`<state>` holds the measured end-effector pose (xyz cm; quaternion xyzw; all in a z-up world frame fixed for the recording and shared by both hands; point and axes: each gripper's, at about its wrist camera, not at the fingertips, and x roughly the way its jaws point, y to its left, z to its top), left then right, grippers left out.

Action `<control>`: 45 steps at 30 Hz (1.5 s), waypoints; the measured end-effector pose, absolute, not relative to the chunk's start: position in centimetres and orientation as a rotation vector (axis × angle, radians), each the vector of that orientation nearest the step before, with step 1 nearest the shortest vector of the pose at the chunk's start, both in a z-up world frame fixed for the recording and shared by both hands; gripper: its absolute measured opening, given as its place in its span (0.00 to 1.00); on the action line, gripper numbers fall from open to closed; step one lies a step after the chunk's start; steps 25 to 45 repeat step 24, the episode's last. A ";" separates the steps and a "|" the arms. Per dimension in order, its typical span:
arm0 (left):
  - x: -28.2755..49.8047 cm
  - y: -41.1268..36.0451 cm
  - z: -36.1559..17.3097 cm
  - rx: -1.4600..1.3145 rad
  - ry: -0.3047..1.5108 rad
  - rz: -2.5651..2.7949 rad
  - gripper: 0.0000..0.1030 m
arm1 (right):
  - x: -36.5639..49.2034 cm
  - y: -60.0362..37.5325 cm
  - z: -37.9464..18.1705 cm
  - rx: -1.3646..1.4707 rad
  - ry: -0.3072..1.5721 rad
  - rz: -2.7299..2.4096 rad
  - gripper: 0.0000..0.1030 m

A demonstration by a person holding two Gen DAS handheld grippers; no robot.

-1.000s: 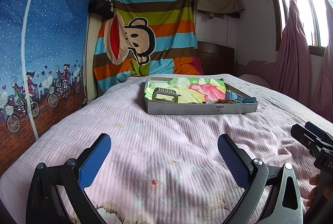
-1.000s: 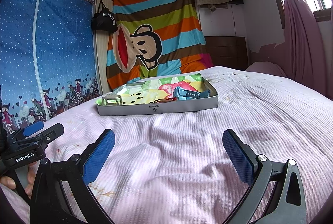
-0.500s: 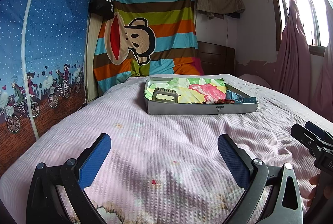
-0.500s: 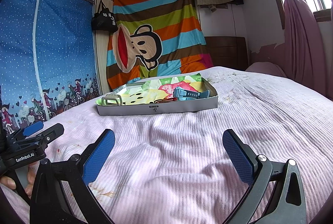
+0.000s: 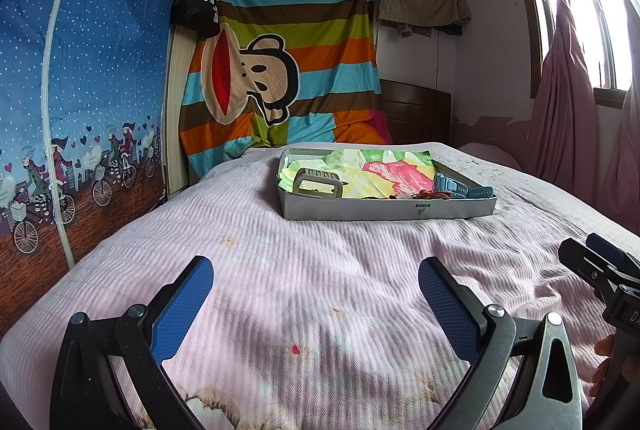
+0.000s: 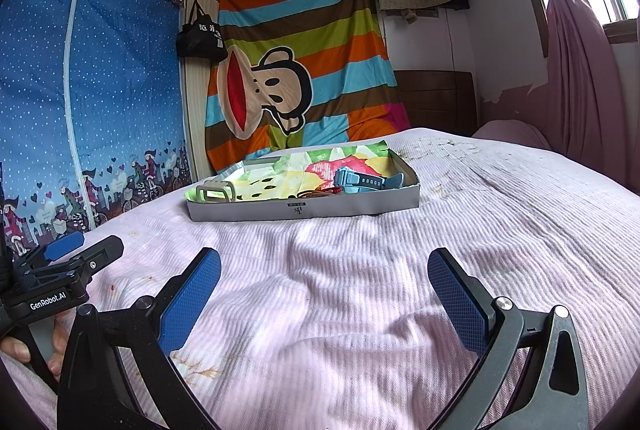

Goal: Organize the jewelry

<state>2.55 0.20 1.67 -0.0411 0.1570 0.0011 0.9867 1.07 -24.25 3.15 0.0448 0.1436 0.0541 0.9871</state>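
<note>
No change was observed against the earlier frames: both grippers held the same stations. The left gripper (image 5: 316, 294) stood with jaws spread wide, holding nothing. The right gripper (image 6: 324, 286) likewise gaped wide and empty. The grey tray (image 5: 388, 208) lay on the pink bedspread (image 5: 300, 262) at 12 o'clock, well apart, containing a blue watch (image 5: 454, 184), a grey-green buckle (image 5: 318, 184) and a reddish cord (image 5: 432, 195).
</note>
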 end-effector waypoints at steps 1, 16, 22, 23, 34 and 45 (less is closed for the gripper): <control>2.6 0.2 1.7 -0.082 0.315 0.002 1.00 | 1.1 -24.2 3.1 0.090 0.288 0.109 0.99; 2.5 0.6 1.7 -0.074 0.331 0.009 1.00 | 1.2 -24.1 3.2 0.085 0.292 0.112 0.99; 2.5 0.0 1.7 -0.045 0.325 0.019 1.00 | 1.4 -24.0 3.1 0.077 0.295 0.115 0.99; 2.5 -0.1 1.7 -0.043 0.324 0.020 1.00 | 1.4 -24.0 3.1 0.076 0.296 0.116 0.99; 2.5 -0.1 1.7 -0.041 0.324 0.020 1.00 | 1.4 -24.0 3.1 0.076 0.296 0.116 0.99; 2.5 -0.1 1.7 -0.041 0.324 0.020 1.00 | 1.4 -24.0 3.1 0.076 0.296 0.116 0.99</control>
